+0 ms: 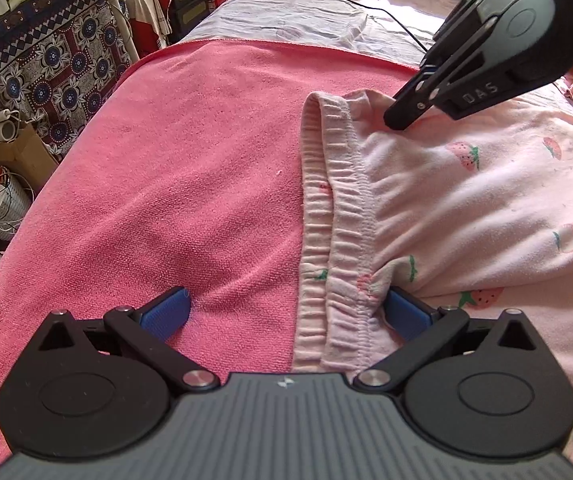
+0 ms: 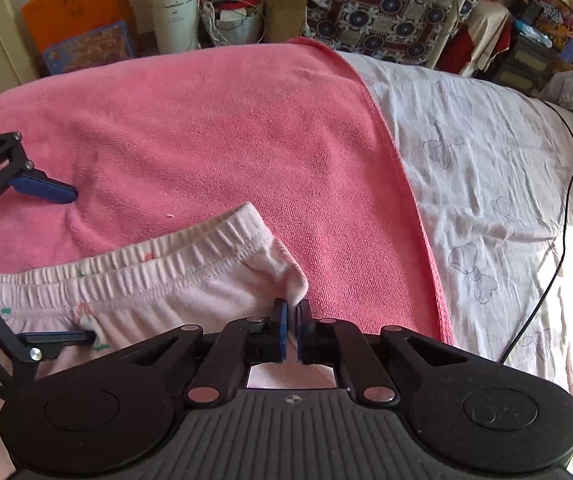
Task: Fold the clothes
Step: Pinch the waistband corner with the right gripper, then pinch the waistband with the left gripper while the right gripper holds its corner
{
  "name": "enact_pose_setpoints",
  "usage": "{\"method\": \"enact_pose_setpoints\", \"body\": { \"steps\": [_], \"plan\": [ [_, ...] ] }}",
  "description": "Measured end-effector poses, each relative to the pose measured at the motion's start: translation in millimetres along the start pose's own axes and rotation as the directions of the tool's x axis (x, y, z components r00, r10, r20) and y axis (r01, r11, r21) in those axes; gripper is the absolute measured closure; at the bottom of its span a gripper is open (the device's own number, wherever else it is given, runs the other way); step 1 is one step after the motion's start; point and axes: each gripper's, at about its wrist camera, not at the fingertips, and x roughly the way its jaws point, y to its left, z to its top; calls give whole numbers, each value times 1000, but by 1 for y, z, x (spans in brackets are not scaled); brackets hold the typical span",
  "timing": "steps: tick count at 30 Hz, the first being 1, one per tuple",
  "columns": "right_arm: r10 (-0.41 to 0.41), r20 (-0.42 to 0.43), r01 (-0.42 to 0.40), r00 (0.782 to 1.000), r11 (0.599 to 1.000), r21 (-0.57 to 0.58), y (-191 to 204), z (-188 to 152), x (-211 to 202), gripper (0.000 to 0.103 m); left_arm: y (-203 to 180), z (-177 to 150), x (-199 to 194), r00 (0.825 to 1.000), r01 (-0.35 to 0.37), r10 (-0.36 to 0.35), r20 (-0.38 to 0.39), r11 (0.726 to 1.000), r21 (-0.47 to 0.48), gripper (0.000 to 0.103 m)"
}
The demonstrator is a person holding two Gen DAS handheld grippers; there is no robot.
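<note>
Under my right hand-held gripper (image 2: 291,320), clenched on the waistband corner of the pink pants (image 2: 158,280) on the towel-covered bed (image 2: 246,128), I judge grasping underway; left hand-held gripper (image 1: 286,312), released, must pinch its corner next.

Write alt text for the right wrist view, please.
The right gripper pinches a corner of pale pink strawberry-print pants lying on a pink towel. The left gripper, jaws wide, straddles the waistband further left.
</note>
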Motion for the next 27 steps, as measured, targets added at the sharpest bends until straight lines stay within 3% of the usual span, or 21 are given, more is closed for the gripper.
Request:
{"method": "enact_pose_setpoints", "body": {
  "steps": [8, 14, 19, 21, 23, 24, 25, 27],
  "plan": [
    [113, 113, -132, 987, 973, 187, -1, -3, -68, 97, 5, 6, -4, 999, 18, -18, -37, 1000, 1, 0],
    [286, 111, -306, 952, 911, 277, 34, -25, -86, 97, 37, -16, -40, 996, 0, -16, -92, 986, -170, 0],
    [341, 104, -353, 934, 851, 389, 63, -42, -76, 97, 64, -32, -67, 996, -12, -12, -89, 966, -259, 0],
    [354, 118, -370, 928, 829, 420, 70, -46, -75, 97, 71, -37, -83, 997, 33, -50, -52, 954, -297, 0],
    [351, 132, -373, 927, 823, 429, 75, -49, -77, 97, 81, -42, -97, 987, 149, -162, -5, 917, -370, 0],
    [347, 140, -372, 928, 820, 434, 76, -50, -79, 97, 85, -45, -102, 970, 231, -244, 23, 880, -415, 0],
    [342, 149, -372, 928, 817, 440, 76, -51, -81, 97, 89, -48, -105, 945, 312, -323, 54, 834, -456, 0],
    [325, 167, -365, 931, 823, 435, 74, -53, -87, 97, 95, -53, -106, 873, 460, -472, 124, 709, -535, 0]
  ]
}}
